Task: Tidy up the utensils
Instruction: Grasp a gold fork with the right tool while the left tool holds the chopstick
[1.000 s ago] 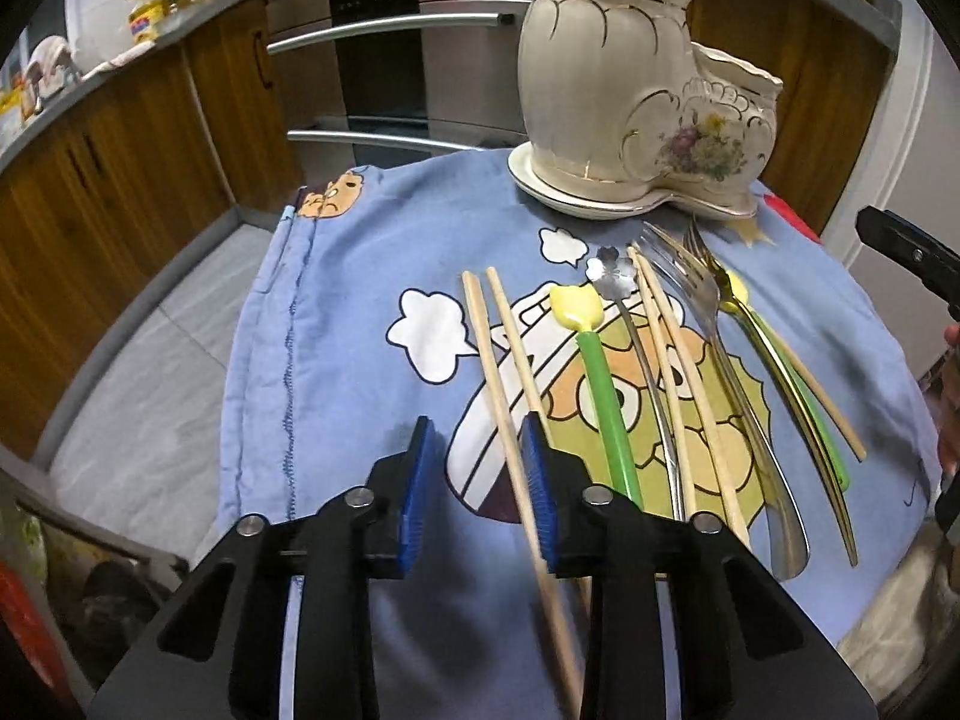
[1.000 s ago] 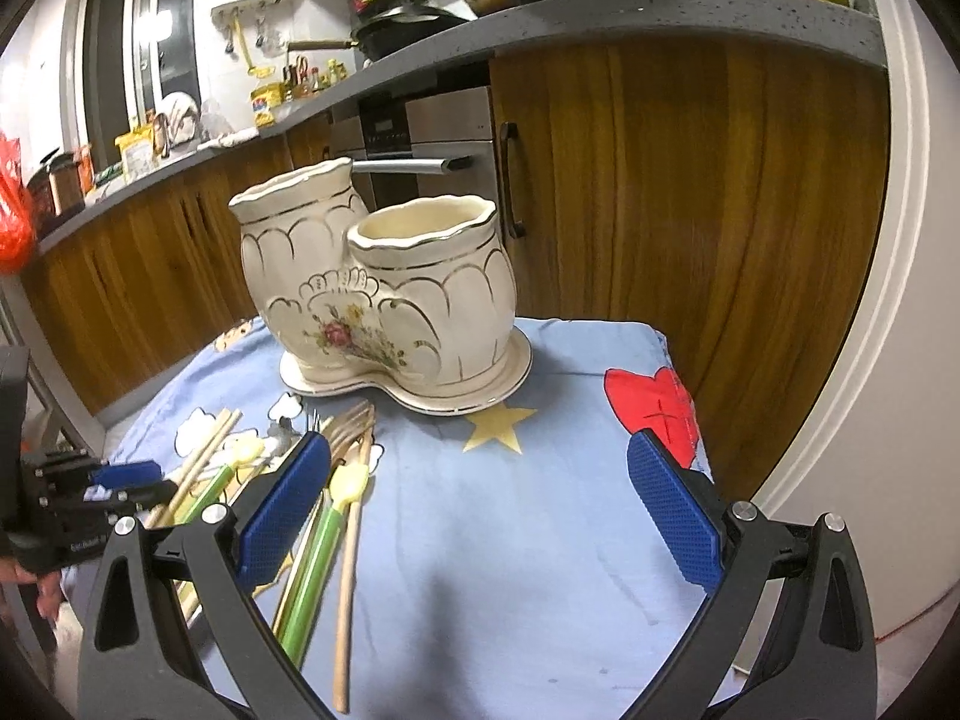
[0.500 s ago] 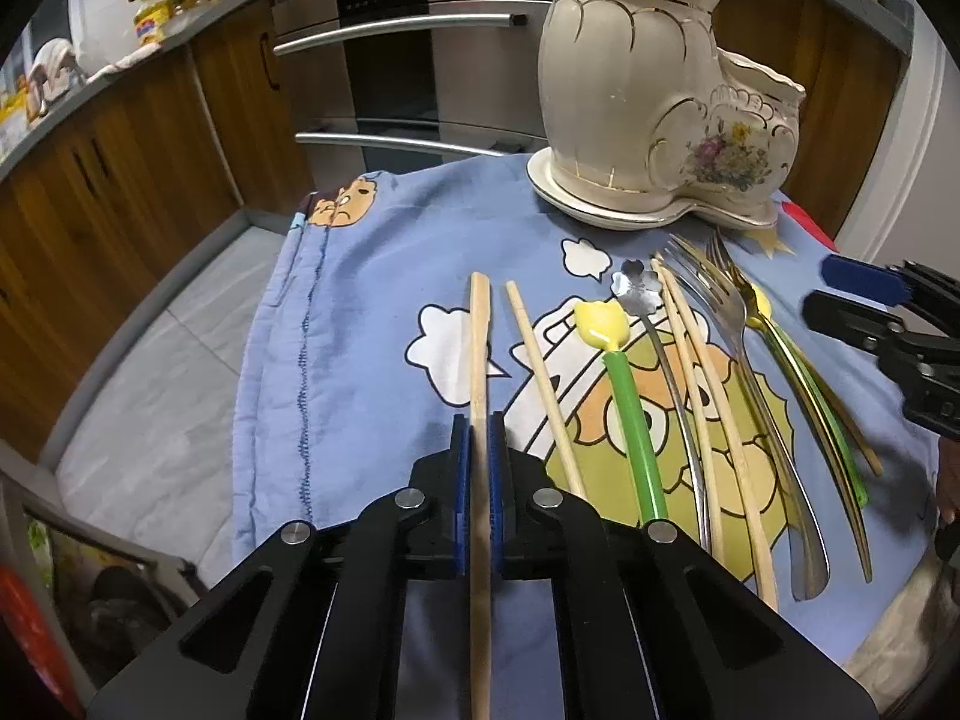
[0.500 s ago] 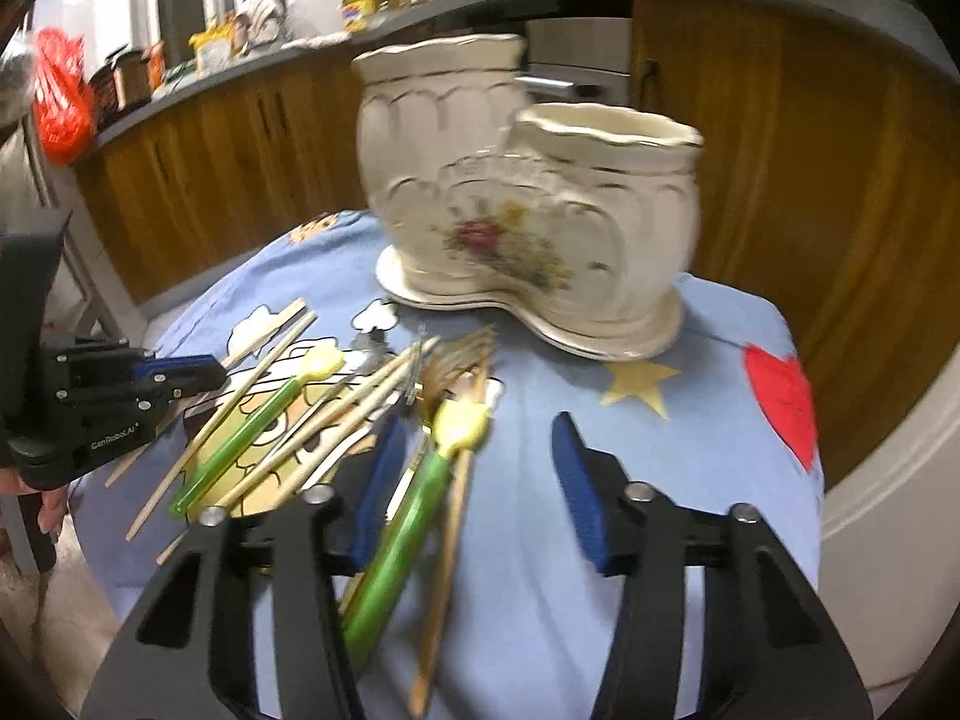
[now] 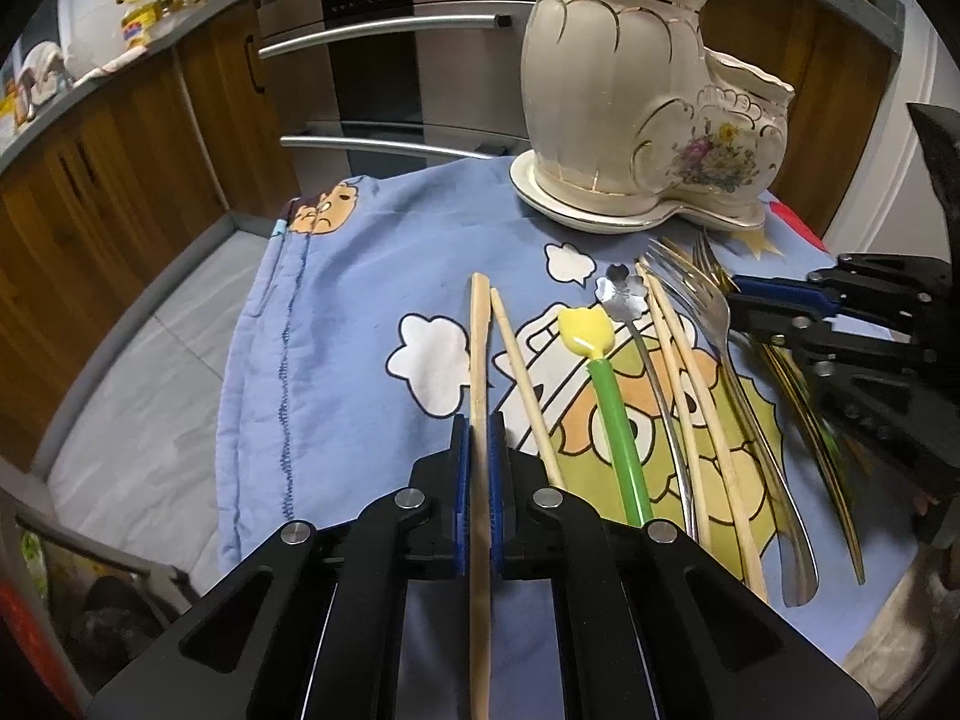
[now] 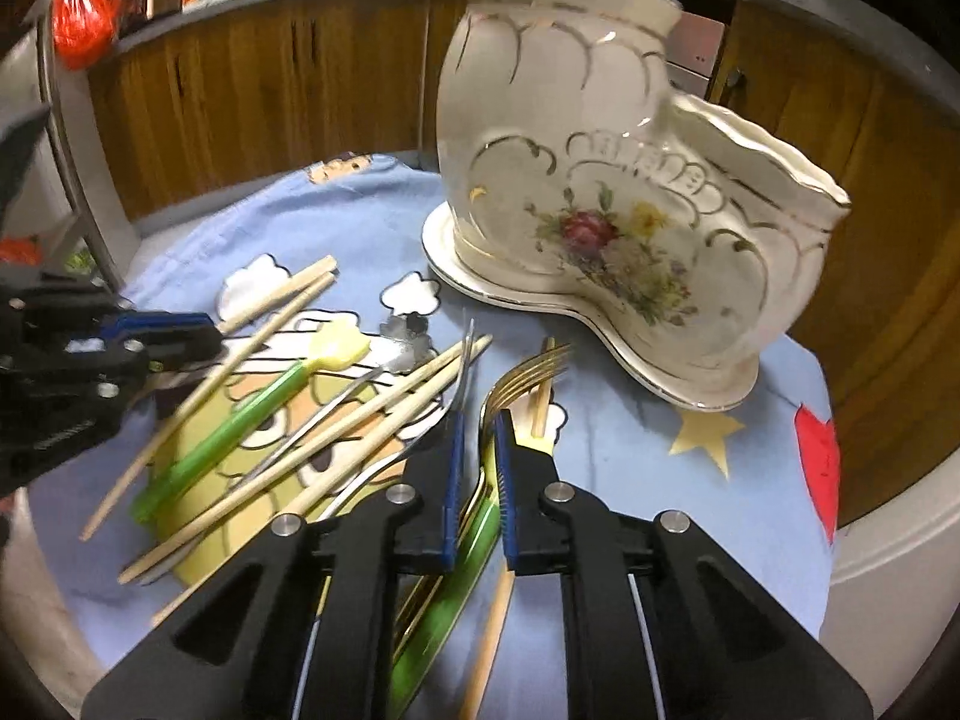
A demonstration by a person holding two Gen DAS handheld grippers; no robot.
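Observation:
My left gripper (image 5: pixel 478 426) is shut on a wooden chopstick (image 5: pixel 478 348) that points away from me over the blue cloth (image 5: pixel 336 324). A second chopstick (image 5: pixel 522 384) lies just right of it. Further right lie a green spoon with a yellow tulip head (image 5: pixel 606 384), a flower-headed steel spoon (image 5: pixel 627 291), two more chopsticks and a steel fork (image 5: pixel 714 312). My right gripper (image 6: pixel 478 429) is shut on a gold fork (image 6: pixel 528 375), with a green handle (image 6: pixel 456 588) under it. The cream ceramic holder (image 5: pixel 630 114) stands at the back; it also shows in the right wrist view (image 6: pixel 600 192).
The holder has a tall and a low compartment on one saucer. Wooden cabinets (image 5: pixel 108 162) and an oven (image 5: pixel 384 48) stand behind the table. The cloth's left edge (image 5: pixel 252 360) drops to the floor. The right gripper shows at the right of the left wrist view (image 5: pixel 852 324).
My left gripper closed on the chopstick and holds it. My right gripper swung in over the right-hand utensils and narrowed from wide open to shut around the gold fork.

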